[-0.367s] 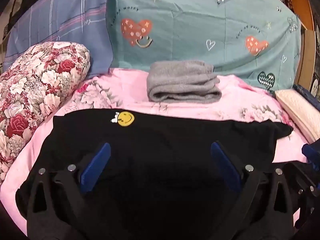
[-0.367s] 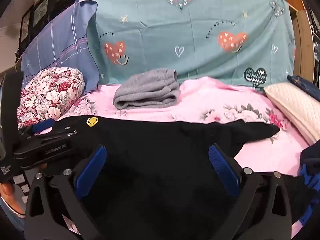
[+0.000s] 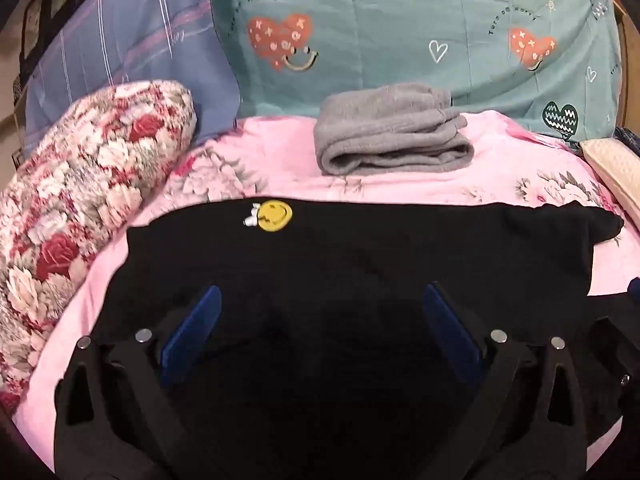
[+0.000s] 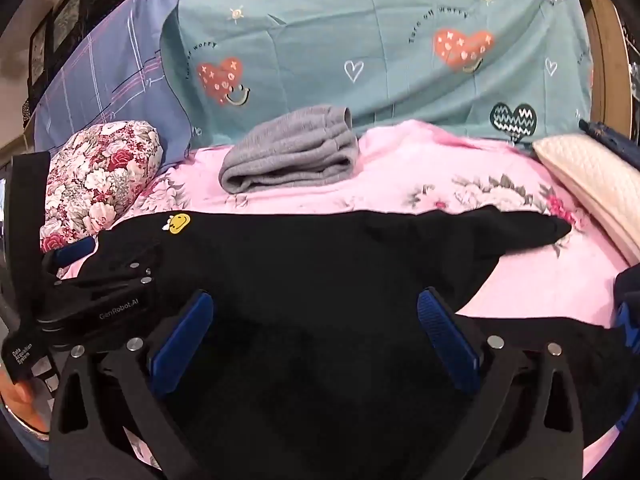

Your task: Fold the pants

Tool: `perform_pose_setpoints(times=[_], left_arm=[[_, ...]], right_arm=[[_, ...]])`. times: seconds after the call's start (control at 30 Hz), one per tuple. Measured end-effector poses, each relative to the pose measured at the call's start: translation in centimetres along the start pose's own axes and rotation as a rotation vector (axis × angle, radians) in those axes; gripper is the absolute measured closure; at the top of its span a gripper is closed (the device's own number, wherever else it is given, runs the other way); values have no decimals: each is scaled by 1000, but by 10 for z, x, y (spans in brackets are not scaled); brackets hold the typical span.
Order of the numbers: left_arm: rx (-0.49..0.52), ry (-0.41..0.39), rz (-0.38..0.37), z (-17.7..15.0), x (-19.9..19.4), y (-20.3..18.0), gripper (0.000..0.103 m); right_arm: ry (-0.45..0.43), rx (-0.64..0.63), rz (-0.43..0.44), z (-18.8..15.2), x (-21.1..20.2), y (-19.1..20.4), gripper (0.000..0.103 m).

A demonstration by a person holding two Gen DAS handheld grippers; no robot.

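The black pants lie flat across the middle of both frames, on the pink bed; the cloth is dark and almost without visible folds, so the seams and legs are hard to tell apart; near the upper left edge of the pants there is a yellow smiley patch, seen also in the right wrist view; on the right side of the frame the pants narrow to a point that rests on the pink sheet; the lower part of the cloth fills the bottom of each picture, under the tools.

The left tool is at the bottom centre of its view, over the black cloth; its two blue pads stand wide apart, and nothing is held between them; whether the pads touch the cloth I cannot tell. The right tool is in the same pose at the bottom centre of its view, also wide and holding nothing; in this view the body of the left tool shows at the left edge, lying low over the pants near the patch.

Behind the pants, in the upper middle, lie folded grey pants; a floral pillow is at the left, a teal pillow with hearts at the top.
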State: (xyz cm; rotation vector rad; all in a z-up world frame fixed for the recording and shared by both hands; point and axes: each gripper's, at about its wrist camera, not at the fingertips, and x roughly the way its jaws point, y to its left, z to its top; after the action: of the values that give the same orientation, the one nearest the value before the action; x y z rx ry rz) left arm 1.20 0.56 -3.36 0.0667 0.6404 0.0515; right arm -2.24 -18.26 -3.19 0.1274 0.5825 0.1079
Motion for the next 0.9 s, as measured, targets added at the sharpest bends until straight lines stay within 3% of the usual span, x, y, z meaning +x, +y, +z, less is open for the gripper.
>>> perform_pose_setpoints(times=[0.9], left_arm=[[-2,13,6,-1,4,2,2]], right_arm=[[23,39,37,0,0,-1,1]])
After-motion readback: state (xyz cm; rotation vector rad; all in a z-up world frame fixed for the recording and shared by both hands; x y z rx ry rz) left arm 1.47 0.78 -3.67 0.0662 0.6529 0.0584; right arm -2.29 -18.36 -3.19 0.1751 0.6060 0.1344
